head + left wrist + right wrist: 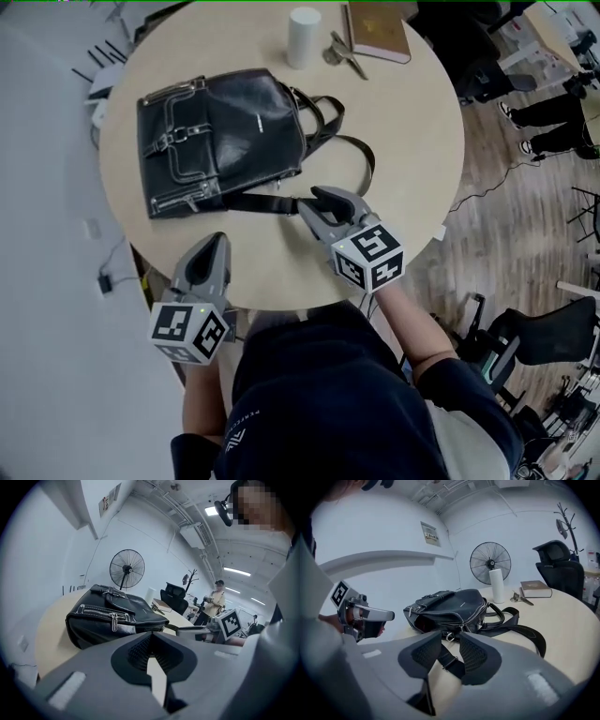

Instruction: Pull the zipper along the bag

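A black leather bag (216,136) lies flat on the round table (412,141), its strap (258,202) trailing toward me. A silver zipper (476,613) runs along the bag's edge, and the side facing the right gripper view gapes a little. My right gripper (309,200) is open at the bag's near right corner. The strap (451,660) passes between its jaws, and the pads (476,656) do not press on it. My left gripper (217,240) is shut and empty, at the table's front edge short of the bag (112,616).
A white cylinder (303,36), a brown book (378,30) and a small metal item (342,52) sit at the table's far side. A standing fan (490,563) is behind the table. Office chairs (534,342) stand to the right, and a person (216,599) is far off.
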`<action>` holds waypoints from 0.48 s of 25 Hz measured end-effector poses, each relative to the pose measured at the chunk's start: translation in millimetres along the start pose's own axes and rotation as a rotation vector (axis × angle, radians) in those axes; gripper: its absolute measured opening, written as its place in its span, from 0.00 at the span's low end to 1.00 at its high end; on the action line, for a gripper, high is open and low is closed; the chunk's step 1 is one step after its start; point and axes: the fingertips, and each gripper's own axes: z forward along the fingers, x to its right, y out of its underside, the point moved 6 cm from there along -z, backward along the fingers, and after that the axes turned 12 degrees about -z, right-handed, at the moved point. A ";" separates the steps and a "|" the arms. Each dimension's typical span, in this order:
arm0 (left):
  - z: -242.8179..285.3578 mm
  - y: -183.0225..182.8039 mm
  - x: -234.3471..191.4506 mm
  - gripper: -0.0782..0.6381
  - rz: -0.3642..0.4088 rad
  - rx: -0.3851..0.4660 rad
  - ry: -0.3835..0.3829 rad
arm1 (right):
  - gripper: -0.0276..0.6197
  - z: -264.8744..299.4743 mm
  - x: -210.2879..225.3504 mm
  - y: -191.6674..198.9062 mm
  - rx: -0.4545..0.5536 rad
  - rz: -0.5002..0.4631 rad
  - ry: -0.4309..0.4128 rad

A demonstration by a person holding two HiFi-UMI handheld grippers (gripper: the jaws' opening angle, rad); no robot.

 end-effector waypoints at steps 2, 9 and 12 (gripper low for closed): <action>2.8 1.5 0.2 0.13 -0.010 0.001 -0.026 | 0.23 9.3 5.8 1.6 -0.009 -0.009 -0.016; 10.5 6.6 0.5 0.13 -0.047 0.000 -0.097 | 0.23 32.7 19.7 9.3 -0.038 -0.015 -0.053; 14.0 8.5 0.2 0.13 -0.064 -0.002 -0.116 | 0.23 40.4 22.8 11.0 -0.036 -0.026 -0.061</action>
